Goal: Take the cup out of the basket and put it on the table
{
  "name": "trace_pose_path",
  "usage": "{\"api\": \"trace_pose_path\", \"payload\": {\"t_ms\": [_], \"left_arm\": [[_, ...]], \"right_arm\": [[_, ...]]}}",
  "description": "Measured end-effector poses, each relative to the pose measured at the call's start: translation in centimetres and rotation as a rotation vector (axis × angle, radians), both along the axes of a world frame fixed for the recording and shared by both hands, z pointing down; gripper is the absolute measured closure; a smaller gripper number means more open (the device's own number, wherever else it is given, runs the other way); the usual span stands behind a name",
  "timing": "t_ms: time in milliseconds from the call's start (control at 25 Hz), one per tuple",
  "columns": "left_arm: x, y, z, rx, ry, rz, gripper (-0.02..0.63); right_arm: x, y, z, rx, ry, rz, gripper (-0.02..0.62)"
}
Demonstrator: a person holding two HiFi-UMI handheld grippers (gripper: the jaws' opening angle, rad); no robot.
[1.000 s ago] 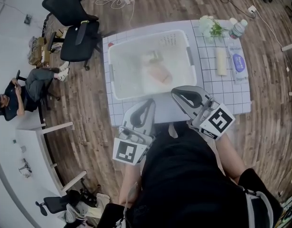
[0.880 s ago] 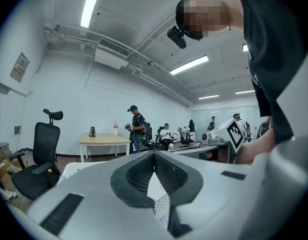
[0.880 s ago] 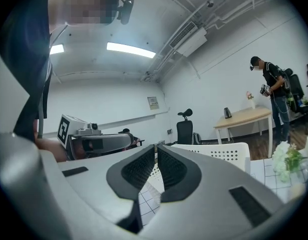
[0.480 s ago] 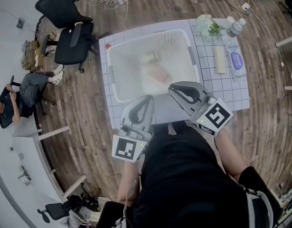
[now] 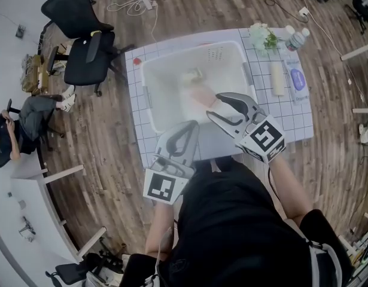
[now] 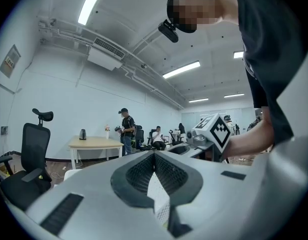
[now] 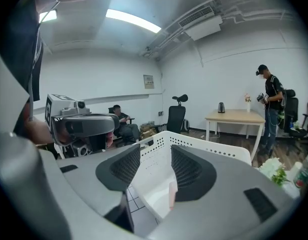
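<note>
Right tongs [image 5: 215,107] just parted, gripping nothing, tipped over the near rim of the white basket [image 5: 149,94]. Pink cup [image 5: 201,94] inside, just ahead and below. Left tongs [image 5: 188,126] clenched empty, farther back over the worktop [image 5: 291,115]. Judged nearer by right.

**No writing legible anywhere**

Black-and-white square patterns are showing on the marker cube [image 5: 161,187] of the left gripper [image 5: 187,126] and on the matching cube [image 5: 266,137] of the right gripper [image 5: 215,105], but they are carrying no letters or digits. On the table [image 5: 294,123], a white packet [image 5: 296,76] is showing a blue label with print too small to read. A wall notice [image 6: 11,61] in the left gripper view and a framed notice [image 7: 148,81] in the right gripper view are coming through only as blurs.
</note>
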State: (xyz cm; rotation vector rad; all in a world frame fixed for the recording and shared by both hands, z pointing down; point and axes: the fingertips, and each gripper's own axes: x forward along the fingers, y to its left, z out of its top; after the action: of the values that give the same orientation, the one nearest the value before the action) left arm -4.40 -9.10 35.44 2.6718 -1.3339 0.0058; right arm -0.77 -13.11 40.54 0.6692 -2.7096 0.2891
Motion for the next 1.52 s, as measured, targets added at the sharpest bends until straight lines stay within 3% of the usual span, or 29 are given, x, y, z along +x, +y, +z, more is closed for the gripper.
{"api": "trace_pose_path", "payload": {"t_ms": [360, 760, 1000, 1520], "left_arm": [[-1.3, 0.0, 1.0, -0.017, 0.007, 0.044, 0.597], [-1.4, -0.5, 1.7, -0.031, 0.012, 0.074, 0.597], [-1.7, -0.1, 2.2, -0.046, 0.025, 0.071, 0.597], [-2.0, 0.3, 3.0, -0.072, 0.021, 0.063, 0.597]], "right_arm": [[-1.8, -3.5, 4.4, -0.052, 0.15, -0.006, 0.352], [-4.2, -6.5, 8.2, -0.127, 0.282, -0.109, 0.318], [-5.2, -8.4, 10.6, -0.11, 0.392, -0.161, 0.31], [-5.0, -9.2, 20.2, -0.27, 0.546, -0.207, 0.286]]}}
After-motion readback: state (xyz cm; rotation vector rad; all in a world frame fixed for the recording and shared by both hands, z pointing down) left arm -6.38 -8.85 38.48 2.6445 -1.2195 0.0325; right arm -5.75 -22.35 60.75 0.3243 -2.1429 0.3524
